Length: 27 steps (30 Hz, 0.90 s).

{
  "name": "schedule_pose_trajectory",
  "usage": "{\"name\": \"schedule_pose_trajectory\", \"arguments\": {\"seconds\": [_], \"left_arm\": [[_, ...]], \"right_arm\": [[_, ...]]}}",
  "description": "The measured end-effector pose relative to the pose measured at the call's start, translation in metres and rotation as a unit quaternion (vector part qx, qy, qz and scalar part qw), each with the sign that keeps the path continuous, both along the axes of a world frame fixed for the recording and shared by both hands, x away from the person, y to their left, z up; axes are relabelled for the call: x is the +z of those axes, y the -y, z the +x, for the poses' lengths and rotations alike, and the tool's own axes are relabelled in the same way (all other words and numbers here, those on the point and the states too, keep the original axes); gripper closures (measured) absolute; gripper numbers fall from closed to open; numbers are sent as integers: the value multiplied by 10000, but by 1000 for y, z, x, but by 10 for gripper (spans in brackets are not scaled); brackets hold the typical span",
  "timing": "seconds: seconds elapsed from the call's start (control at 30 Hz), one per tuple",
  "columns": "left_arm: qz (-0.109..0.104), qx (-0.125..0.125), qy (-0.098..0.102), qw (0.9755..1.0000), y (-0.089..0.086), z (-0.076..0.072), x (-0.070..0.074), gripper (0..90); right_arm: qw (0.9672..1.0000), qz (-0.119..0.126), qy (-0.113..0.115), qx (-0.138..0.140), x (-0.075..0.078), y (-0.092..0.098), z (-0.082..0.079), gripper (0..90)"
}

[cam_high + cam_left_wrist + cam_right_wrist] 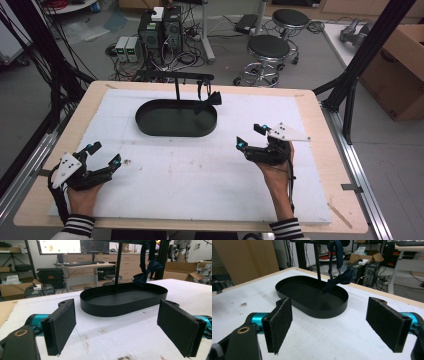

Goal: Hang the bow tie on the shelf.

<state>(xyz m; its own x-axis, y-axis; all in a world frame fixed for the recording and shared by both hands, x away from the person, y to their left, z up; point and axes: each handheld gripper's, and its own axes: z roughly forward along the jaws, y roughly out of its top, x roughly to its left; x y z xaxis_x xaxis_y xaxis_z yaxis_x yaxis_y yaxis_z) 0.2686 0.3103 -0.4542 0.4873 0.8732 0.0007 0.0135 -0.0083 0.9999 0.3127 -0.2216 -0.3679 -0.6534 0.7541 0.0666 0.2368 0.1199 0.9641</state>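
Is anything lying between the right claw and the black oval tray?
No. In the high view, bare white mat separates the open right claw from the black oval tray; the right gripper view shows the same.

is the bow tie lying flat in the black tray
No, the bow tie hangs by its strap from the stand's crossbar, above the right end of the black tray.

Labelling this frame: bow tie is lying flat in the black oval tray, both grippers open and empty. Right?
Not quite. The bow tie hangs by its strap from the stand's crossbar over the black oval tray, as the right gripper view shows. The left gripper and right gripper are open and empty.
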Motion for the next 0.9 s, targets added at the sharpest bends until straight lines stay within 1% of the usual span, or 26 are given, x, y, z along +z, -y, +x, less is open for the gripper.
{"name": "schedule_pose_trajectory", "arguments": {"seconds": [0.03, 0.07, 0.1, 0.13, 0.17, 0.2, 0.23, 0.27, 0.4, 0.43, 0.47, 0.5, 0.53, 0.57, 0.6, 0.63, 0.67, 0.7, 0.77, 0.83, 0.9], "left_arm": [[0, 0, 0, 10000, 0, 0, 0, 158], [-10, 5, 3, 10000, 0, 0, 0, 158], [10, -1, 4, 10000, 0, 0, 0, 158], [11, -3, 1, 10000, 0, 0, 0, 158], [10, -6, 4, 10000, 0, 0, 0, 158], [10, -6, 4, 10000, 0, 0, 0, 158], [11, -6, 4, 10000, 0, 0, 0, 158], [9, -8, 6, 10000, 0, 0, 0, 158], [6, -9, 12, 10000, 0, 0, 0, 158], [6, -9, 12, 10000, 0, 0, 0, 158], [-5, -4, 19, 10000, 0, -1, 0, 158], [-5, -4, 19, 10000, 0, -1, 0, 158], [7, -7, 17, 10000, 0, -1, 0, 158], [10, -7, 18, 10000, 0, -1, 0, 158], [15, -10, 25, 10000, 0, -1, 0, 158], [5, -8, 25, 10000, 0, -1, 0, 158], [2, -8, 29, 10000, 0, -1, 0, 158], [0, -4, 37, 10000, 0, -1, 0, 158], [-2, -6, 37, 10000, 0, -1, 0, 158], [13, -3, 43, 10000, 0, -1, 0, 158], [8, -1, 37, 10000, 0, -1, 0, 158]], "right_arm": [[10000, 0, 0, 0, 0, 0, 0, 198], [10000, 21, 47, -77, -4, 3, -9, 185], [9999, 26, 114, -107, -7, 6, -15, 185], [9998, 30, 129, -148, -10, 8, -19, 182], [9997, 49, 152, -189, -12, 9, -22, 176], [9997, 49, 152, -189, -12, 9, -22, 176], [9991, 93, 286, -308, -20, 14, -31, 171], [9986, 50, 364, -377, -23, 16, -35, 164], [9971, 74, 506, -565, -38, 22, -47, 144], [9971, 74, 506, -565, -38, 22, -47, 144], [9959, -9, 573, -696, -47, 24, -52, 133], [9952, -37, 618, -756, -54, 25, -55, 133], [9952, -37, 618, -756, -54, 25, -55, 133], [9951, -23, 581, -805, -59, 26, -57, 129], [9940, 3, 560, -940, -70, 29, -58, 122], [9940, 3, 560, -940, -70, 29, -58, 122], [9932, 86, 526, -1038, -78, 32, -58, 122], [9923, 119, 560, -1101, -81, 33, -58, 122], [9921, 131, 549, -1116, -81, 34, -58, 121], [9908, 97, 649, -1179, -80, 34, -58, 121], [9909, 98, 640, -1183, -81, 34, -58, 121]]}}
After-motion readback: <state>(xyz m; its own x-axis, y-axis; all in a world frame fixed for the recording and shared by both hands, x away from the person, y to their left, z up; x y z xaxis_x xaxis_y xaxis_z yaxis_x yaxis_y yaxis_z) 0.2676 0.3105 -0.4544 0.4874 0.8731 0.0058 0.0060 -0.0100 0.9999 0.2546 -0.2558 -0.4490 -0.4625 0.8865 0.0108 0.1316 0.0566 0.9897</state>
